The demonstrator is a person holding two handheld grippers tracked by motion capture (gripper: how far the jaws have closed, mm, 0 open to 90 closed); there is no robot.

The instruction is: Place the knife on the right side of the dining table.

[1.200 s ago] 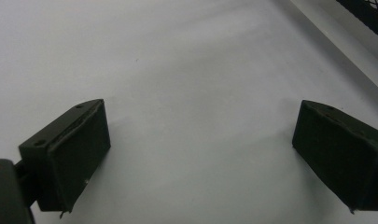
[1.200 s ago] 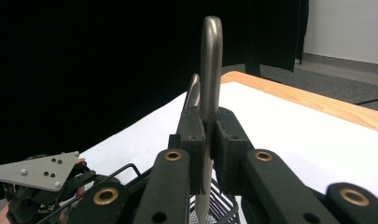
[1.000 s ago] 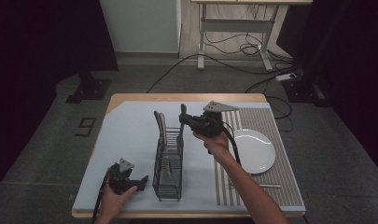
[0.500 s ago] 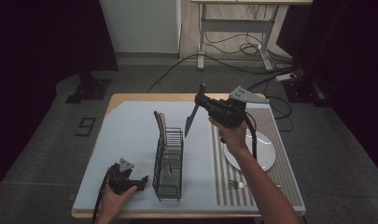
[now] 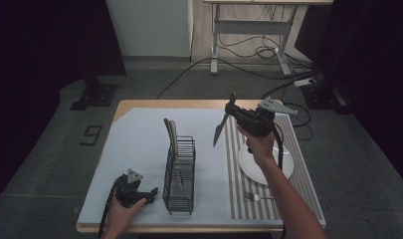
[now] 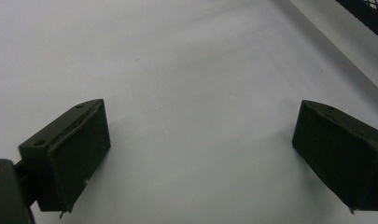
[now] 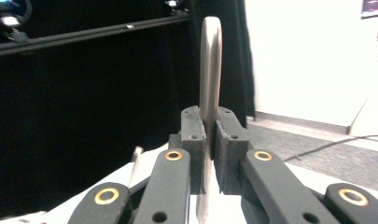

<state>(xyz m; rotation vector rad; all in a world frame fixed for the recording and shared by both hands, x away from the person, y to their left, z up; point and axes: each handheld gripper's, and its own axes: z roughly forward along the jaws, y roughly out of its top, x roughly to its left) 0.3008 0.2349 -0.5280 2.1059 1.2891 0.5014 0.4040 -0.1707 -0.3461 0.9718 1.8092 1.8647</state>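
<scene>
The right gripper (image 5: 235, 112) is clamped on a slim pale-handled table knife (image 5: 221, 128), holding it in the air right of the black wire cutlery rack (image 5: 179, 175), while the left gripper (image 5: 150, 195) rests wide open just left of that rack.

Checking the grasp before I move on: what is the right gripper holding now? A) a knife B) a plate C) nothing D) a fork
A: the right gripper is shut on a knife, blade hanging down above the table.
</scene>
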